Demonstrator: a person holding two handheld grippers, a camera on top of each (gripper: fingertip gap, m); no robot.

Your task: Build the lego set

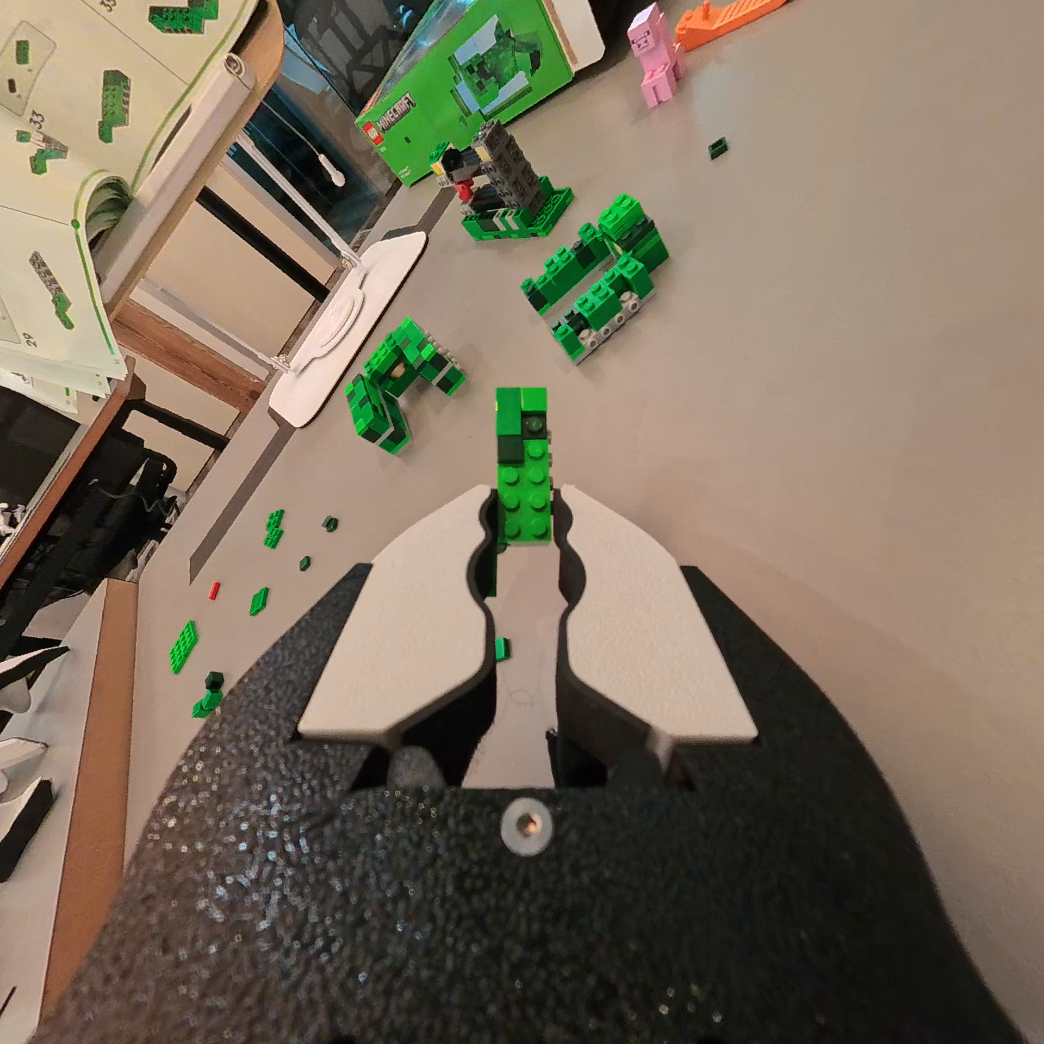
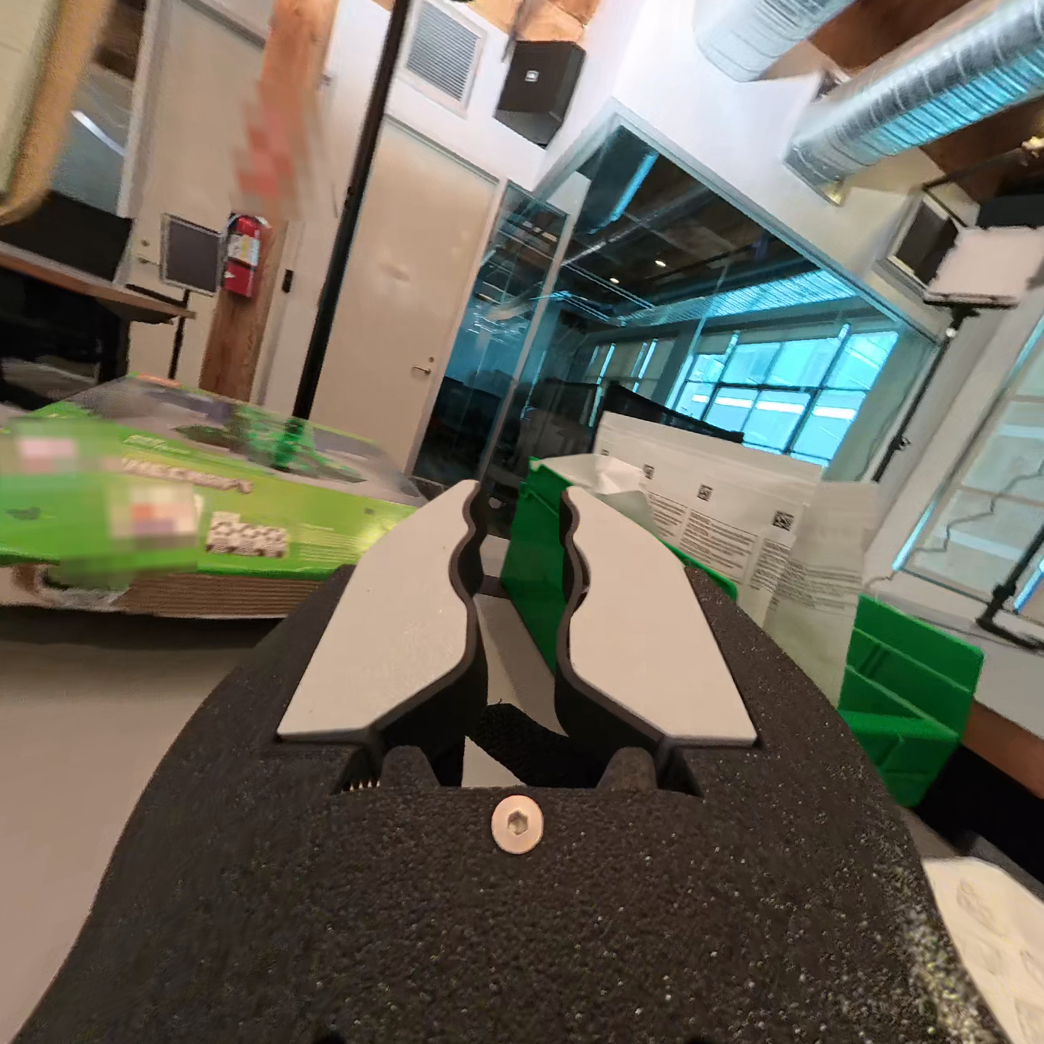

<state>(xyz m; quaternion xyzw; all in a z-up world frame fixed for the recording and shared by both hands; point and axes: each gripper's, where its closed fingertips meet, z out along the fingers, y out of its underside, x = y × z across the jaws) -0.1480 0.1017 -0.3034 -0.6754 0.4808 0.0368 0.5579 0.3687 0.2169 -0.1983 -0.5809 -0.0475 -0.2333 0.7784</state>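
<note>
1. In the left wrist view, your left gripper (image 1: 525, 508) has its jaws clamped on the near end of a long green brick assembly (image 1: 524, 463), which sticks out forward past the tips, above the grey table (image 1: 819, 508).
2. Just beyond it to the left lies a bent green sub-build (image 1: 404, 390); farther off to the right sits a larger green sub-build (image 1: 601, 282) with light grey holed bricks along its near edge.
3. Farther still stands a grey tower on a green base (image 1: 514, 192), with the green set box (image 1: 469, 85) behind it.
4. At the far right you see a pink pig figure (image 1: 658, 56) next to an orange tool (image 1: 729, 20).
5. Small loose green pieces (image 1: 183, 644) and one red piece (image 1: 214, 589) are scattered at the table's near left, and an open instruction booklet (image 1: 51, 186) rests on a stand at the far left.
6. In the right wrist view, your right gripper (image 2: 520, 503) is tilted up toward the room; its jaws stand a little apart with nothing between them.
7. A green set box (image 2: 169, 508) lies flat to the left, blurred; green bins (image 2: 904, 695) and white paper bags (image 2: 717, 508) sit to the right.
</note>
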